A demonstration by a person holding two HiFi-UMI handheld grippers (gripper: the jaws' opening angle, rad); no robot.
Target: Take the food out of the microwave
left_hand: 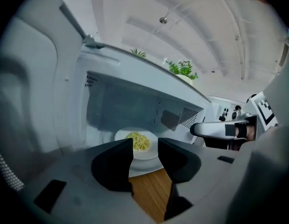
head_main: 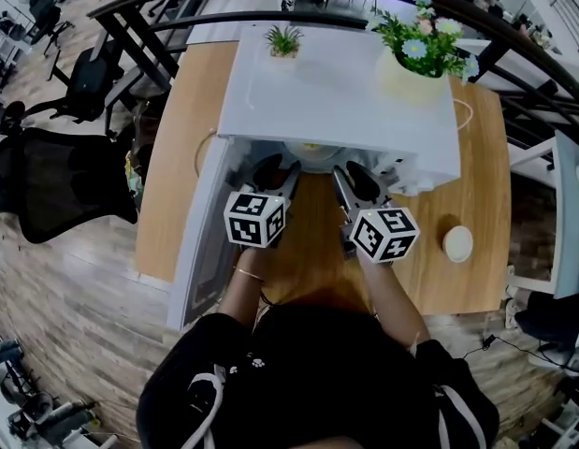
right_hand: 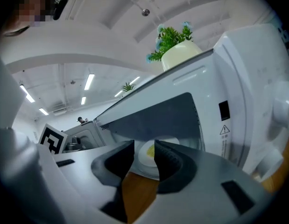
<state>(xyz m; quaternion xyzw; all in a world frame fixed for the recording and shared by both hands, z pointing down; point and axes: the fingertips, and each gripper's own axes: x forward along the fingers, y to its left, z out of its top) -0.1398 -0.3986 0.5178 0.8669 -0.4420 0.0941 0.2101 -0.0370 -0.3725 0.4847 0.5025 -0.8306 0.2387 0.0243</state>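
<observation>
Left claw (left_hand: 145,153) and right claw (right_hand: 144,155) both stand released, jaws apart with nothing between them, side by side at the mouth of the microwave (head_main: 336,101), short of the plate (left_hand: 120,135). Yellow food (left_hand: 138,140) lies on that white plate, in the middle of the microwave's floor, with bare room round it to the side walls and back wall. To the microwave's left its door (head_main: 200,251) is swung wide, leaving the mouth unblocked; the control panel (right_hand: 256,101) bounds the mouth's right edge. On the microwave's top sit a pot of flowers (head_main: 415,64) and a small green plant (head_main: 284,40). A wooden counter (head_main: 476,185) carries the microwave, and a round white thing (head_main: 457,243) lies on it to the microwave's right. Black office chairs (head_main: 55,181) stand off to the microwave's left
</observation>
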